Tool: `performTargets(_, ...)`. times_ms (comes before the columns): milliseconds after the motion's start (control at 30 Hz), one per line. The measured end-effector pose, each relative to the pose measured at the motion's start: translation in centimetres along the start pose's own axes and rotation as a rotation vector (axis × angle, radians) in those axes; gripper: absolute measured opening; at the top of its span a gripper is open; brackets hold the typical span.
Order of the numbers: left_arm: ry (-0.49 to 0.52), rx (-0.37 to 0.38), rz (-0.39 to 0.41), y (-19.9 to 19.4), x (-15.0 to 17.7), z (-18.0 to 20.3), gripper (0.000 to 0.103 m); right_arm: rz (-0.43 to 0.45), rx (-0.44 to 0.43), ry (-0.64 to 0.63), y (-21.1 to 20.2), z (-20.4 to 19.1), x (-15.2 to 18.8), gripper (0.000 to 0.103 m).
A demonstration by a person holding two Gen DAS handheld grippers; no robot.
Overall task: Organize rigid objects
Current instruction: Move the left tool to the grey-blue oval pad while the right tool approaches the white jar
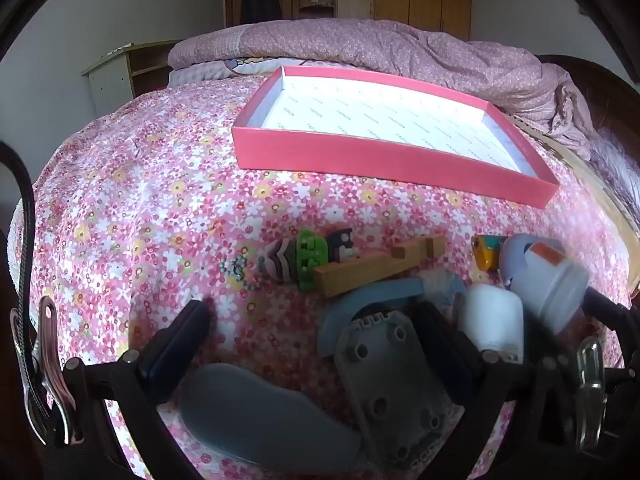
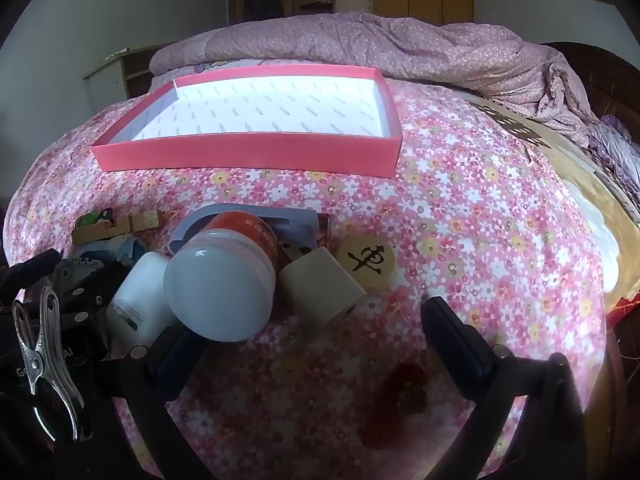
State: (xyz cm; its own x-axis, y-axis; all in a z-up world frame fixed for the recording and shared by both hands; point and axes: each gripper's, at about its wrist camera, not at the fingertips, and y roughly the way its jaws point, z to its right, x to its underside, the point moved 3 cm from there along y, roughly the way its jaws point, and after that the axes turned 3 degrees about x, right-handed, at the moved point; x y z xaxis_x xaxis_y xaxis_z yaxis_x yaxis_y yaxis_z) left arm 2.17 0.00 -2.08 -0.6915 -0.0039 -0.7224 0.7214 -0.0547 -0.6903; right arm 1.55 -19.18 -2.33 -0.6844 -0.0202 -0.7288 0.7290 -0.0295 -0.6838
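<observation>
A shallow pink box [image 1: 384,160] with a white printed lining lies empty on the floral bedspread; it also shows in the right wrist view [image 2: 248,152]. Small objects lie in front of it. My left gripper [image 1: 320,332] is open over a grey plastic plate [image 1: 388,376], a blue curved piece [image 1: 360,300] and a blue-grey oval [image 1: 256,412]. Beyond lie a fish keychain [image 1: 288,260] and a wooden block [image 1: 376,264]. My right gripper [image 2: 312,328] is open around a jar with a white lid [image 2: 224,284], a cream cube [image 2: 320,288] and a round wooden chess piece [image 2: 368,260].
A white cylinder [image 2: 140,300] lies left of the jar, and also shows in the left wrist view [image 1: 492,320]. A rumpled purple quilt [image 1: 400,48] lies behind the box. A dark red object [image 2: 404,392] lies near my right gripper. A wooden headboard [image 2: 600,80] stands at the right.
</observation>
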Motion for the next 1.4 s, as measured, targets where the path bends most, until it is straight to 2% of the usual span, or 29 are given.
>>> performTargets(667,0.007,0.007,-0.007,0.0,0.1,0.0,0.103,-0.003,-0.002,0.001,0.0,0.0,0.0,0.103)
performTargets(1000,0.072,0.052,-0.065,-0.3,-0.7,-0.4,0.102,-0.007,-0.010,0.006,0.1,-0.2,-0.2,0.103)
performTargets(1133,0.080,0.059,-0.051,-1.5,-1.1,-1.4,0.101,-0.014,-0.028,0.013,-0.5,0.1,-0.3,0.102)
performTargets(1400,0.069,0.118,-0.034,-4.6,-1.4,-3.0,0.101,0.004,-0.077,0.010,-2.1,0.7,-0.4,0.099)
